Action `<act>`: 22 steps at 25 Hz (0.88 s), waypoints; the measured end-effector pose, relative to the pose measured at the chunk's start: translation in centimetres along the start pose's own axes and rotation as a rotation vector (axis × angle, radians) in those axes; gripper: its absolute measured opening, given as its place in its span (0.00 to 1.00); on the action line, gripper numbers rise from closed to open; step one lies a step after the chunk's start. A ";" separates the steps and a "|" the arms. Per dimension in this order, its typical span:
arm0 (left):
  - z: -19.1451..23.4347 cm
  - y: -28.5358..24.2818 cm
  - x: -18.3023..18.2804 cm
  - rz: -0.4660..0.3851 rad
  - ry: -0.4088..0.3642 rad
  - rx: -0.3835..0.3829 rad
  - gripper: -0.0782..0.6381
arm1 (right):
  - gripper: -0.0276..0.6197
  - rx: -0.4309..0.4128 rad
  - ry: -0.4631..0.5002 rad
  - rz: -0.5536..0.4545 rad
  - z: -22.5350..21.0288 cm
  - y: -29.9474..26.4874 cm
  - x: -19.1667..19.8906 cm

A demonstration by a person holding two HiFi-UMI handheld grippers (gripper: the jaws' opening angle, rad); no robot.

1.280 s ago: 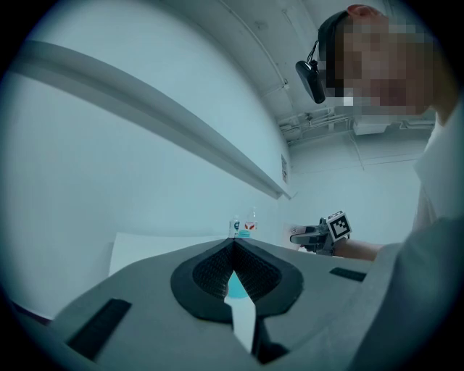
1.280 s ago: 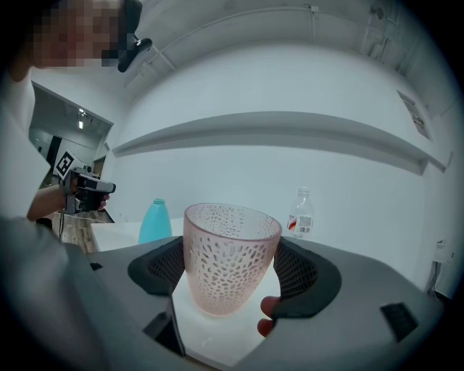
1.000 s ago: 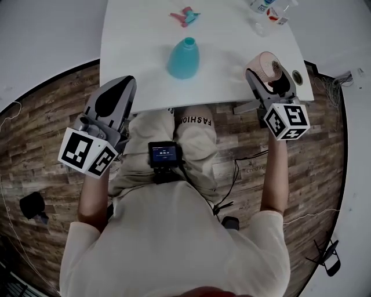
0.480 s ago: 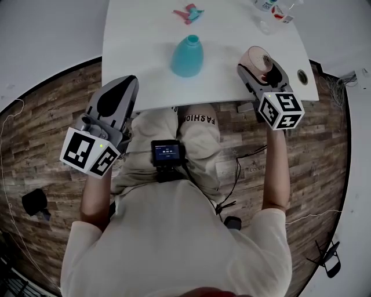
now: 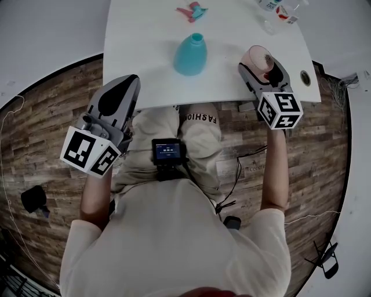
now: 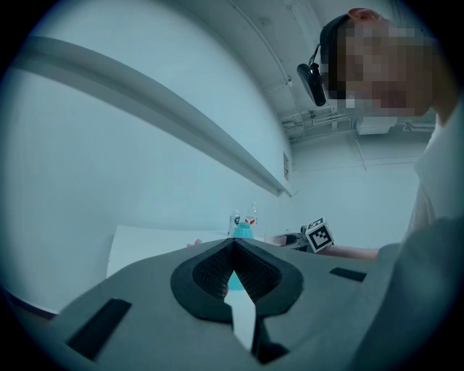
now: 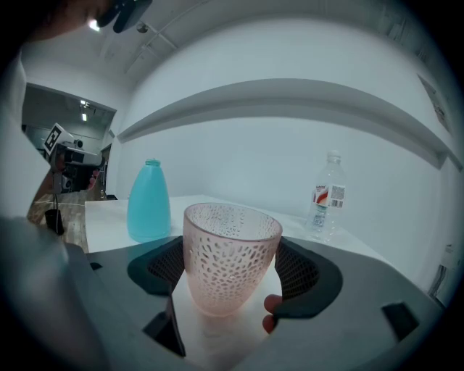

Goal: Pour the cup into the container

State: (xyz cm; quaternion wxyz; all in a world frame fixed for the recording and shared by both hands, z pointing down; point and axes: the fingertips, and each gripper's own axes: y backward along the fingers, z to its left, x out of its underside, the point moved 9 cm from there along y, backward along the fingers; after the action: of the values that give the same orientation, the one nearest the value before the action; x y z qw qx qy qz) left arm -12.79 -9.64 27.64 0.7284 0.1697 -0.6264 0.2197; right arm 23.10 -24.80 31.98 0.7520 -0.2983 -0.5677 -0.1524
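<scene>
White table (image 5: 145, 64): fills the far half of the head view, with the person seated at its near edge.

Left gripper (image 5: 131, 82): held off the table at the near left, over the wooden floor. Jaw tips meet, with nothing between them.

Right gripper (image 5: 262, 65): over the near right part of the table, clenched on the cup.

Container (image 5: 191, 54): teal, bottle-shaped, open neck. It stands upright near the table's middle, left of the right gripper and well apart from it.

Cup (image 7: 230, 246): pink, perforated wall, upright between the right jaws. Base looks close to the tabletop; contact uncertain.

Water bottle (image 7: 324, 196): clear, upright, at the far right.

Small pink-and-teal item (image 5: 192, 10): lies at the far edge.
</scene>
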 end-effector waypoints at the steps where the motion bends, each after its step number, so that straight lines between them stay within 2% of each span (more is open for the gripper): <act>1: 0.0 0.1 0.0 0.001 0.002 -0.001 0.12 | 0.63 -0.006 0.010 0.003 0.2 0.0 0.0; 3: 0.0 0.1 0.0 0.003 0.005 -0.002 0.12 | 0.64 -0.016 0.023 0.005 0.4 0.0 0.0; 5: 0.0 -0.1 -0.2 -0.002 0.003 0.002 0.12 | 0.70 -0.010 0.024 -0.017 0.3 0.4 -0.5; 7: 0.0 -0.2 -0.3 -0.010 -0.002 0.008 0.12 | 0.73 0.009 0.017 -0.060 0.2 1.1 -1.5; 13: -0.1 0.3 0.1 -0.003 0.004 0.007 0.12 | 0.71 0.083 -0.006 -0.227 1.4 5.3 -3.7; 17: -0.1 0.8 1.1 0.009 0.013 0.000 0.12 | 0.54 0.107 0.009 -0.282 3.4 8.2 -3.6; 22: -0.3 1.3 2.5 0.019 0.024 0.011 0.12 | 0.46 0.130 0.018 -0.310 5.6 10.8 -1.9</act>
State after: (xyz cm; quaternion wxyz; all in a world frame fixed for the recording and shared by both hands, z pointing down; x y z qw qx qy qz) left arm -12.90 -8.13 29.99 0.7328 0.1651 -0.6179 0.2322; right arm 24.37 -13.10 28.22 0.7423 -0.1565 -0.6087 -0.2324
